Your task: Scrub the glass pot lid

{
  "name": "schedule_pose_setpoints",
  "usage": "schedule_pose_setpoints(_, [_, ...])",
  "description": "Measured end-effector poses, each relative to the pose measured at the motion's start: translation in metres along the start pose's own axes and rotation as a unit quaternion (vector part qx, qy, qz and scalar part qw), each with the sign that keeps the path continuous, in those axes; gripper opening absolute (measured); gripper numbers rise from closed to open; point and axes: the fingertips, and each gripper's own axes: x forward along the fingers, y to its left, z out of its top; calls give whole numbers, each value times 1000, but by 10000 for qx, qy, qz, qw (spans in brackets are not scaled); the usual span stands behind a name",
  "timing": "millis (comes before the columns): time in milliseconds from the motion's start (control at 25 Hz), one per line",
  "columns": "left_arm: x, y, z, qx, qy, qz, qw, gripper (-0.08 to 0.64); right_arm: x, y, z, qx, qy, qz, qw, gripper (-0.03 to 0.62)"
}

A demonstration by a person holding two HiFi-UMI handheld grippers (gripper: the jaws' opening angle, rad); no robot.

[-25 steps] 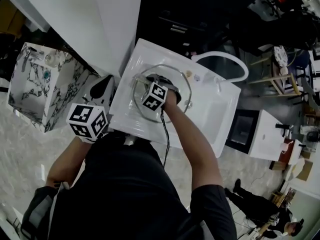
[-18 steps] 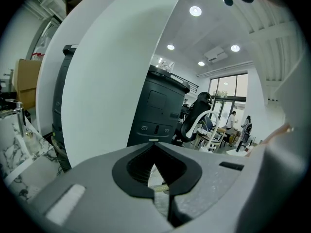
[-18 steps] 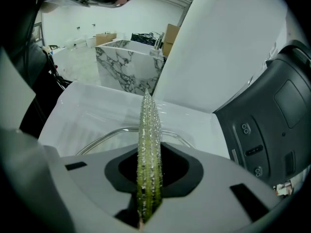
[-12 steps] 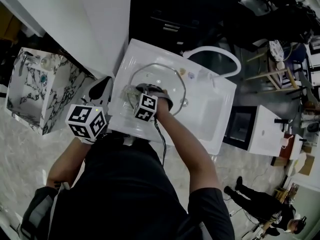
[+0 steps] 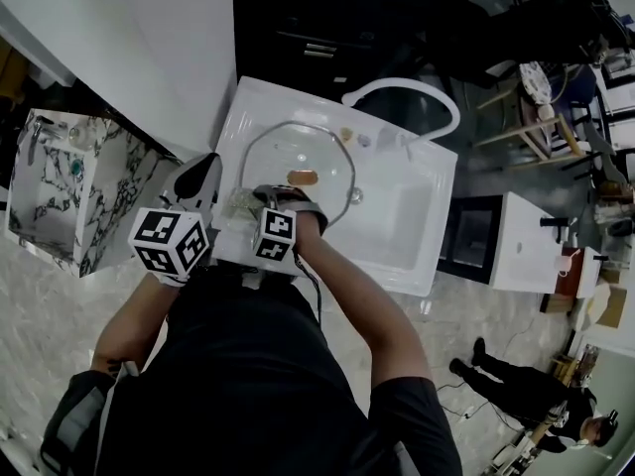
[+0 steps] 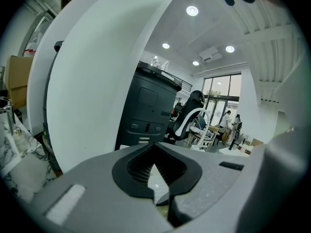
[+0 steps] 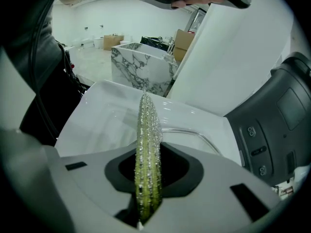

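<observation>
The glass pot lid (image 5: 319, 153) lies in the white sink (image 5: 397, 228), its brown knob (image 5: 303, 177) uncovered. My right gripper (image 5: 241, 206) hovers at the lid's near-left rim, over the sink's left edge. It is shut on a thin green glittery scrubbing pad (image 7: 147, 154), which stands on edge between the jaws. Beyond the pad the lid's rim (image 7: 194, 133) shows as a clear arc. My left gripper (image 5: 201, 178) stays outside the sink at its left side; its jaws (image 6: 163, 199) meet with nothing between them.
A white curved faucet (image 5: 422, 91) arches over the sink's far side. A marble-patterned box (image 5: 60, 181) stands on the floor to the left. A black appliance (image 6: 150, 108) is behind the sink. A person (image 5: 526, 390) stands at the lower right.
My right gripper has slid from the lid's middle to its near-left rim, uncovering the knob. The left gripper has stayed put.
</observation>
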Motion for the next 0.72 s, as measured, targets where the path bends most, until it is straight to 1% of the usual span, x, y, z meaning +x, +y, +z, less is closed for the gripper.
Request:
schedule_pose_setpoints(160, [6,-12,-2,30,53,-115,9999,0,-4,16,0,170,-72,69,9998,66])
schedule_pose_setpoints(320, [13,-22,-2,79,85,-206,9997,0,-3,32,-2,178,-91,170,9997,66])
schedule_pose_setpoints(440, [16,-26,-2,110,117,-227,9996,0,-6,36,-1,229,-110,160,9995,66])
schedule_pose_setpoints(600, [17,-31,-1,188,166,-214,9995,0,-8,41,-1,518,-180,225,9982,66])
schedule_pose_setpoints(720, [16,-34,3,240,156,-196,9994,0,-9,46,0,806,-279,368,9957,66])
